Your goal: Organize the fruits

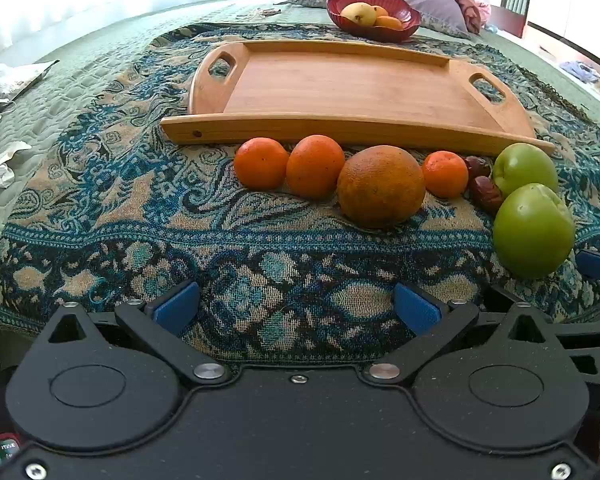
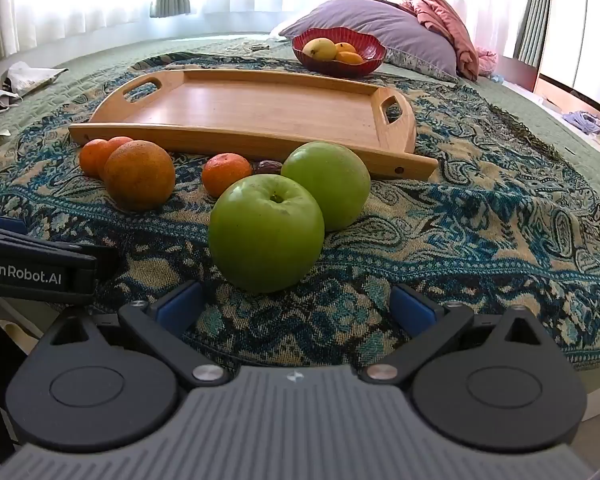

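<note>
A row of fruit lies on the patterned blue cloth in front of a bare wooden tray. From the left: two small oranges, a big dull orange, a small tangerine, two dark dates and two green apples. My left gripper stands open over the cloth, short of the big orange. My right gripper is open just before the near apple, nothing between its blue pads.
A red bowl with yellow and orange fruit sits behind the tray, against a purple pillow. Crumpled paper lies at the left on the green bedspread. The left gripper's side shows at the left in the right wrist view.
</note>
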A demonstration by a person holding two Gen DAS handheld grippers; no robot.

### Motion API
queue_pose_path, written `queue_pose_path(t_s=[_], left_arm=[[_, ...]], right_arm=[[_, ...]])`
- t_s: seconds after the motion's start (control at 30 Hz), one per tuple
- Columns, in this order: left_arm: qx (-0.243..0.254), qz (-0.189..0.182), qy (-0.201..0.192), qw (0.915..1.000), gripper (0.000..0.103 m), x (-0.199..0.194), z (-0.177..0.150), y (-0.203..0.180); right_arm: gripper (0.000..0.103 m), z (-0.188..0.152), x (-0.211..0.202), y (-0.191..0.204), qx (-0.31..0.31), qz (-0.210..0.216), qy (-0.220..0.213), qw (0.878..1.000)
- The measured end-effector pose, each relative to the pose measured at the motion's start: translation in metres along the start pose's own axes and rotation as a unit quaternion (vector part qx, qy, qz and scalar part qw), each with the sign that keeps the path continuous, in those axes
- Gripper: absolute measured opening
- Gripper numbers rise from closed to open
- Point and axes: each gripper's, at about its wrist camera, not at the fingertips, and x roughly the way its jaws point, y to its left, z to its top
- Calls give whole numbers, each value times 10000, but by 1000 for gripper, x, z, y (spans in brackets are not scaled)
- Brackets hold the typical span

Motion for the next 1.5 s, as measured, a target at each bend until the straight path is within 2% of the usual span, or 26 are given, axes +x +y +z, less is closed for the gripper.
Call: queue_pose_path(t_s=[1.5], left_arm=[[5, 23, 41, 10000, 103, 0, 0, 0]], right_arm=[[103, -1, -1, 0, 6, 5, -19, 10000]])
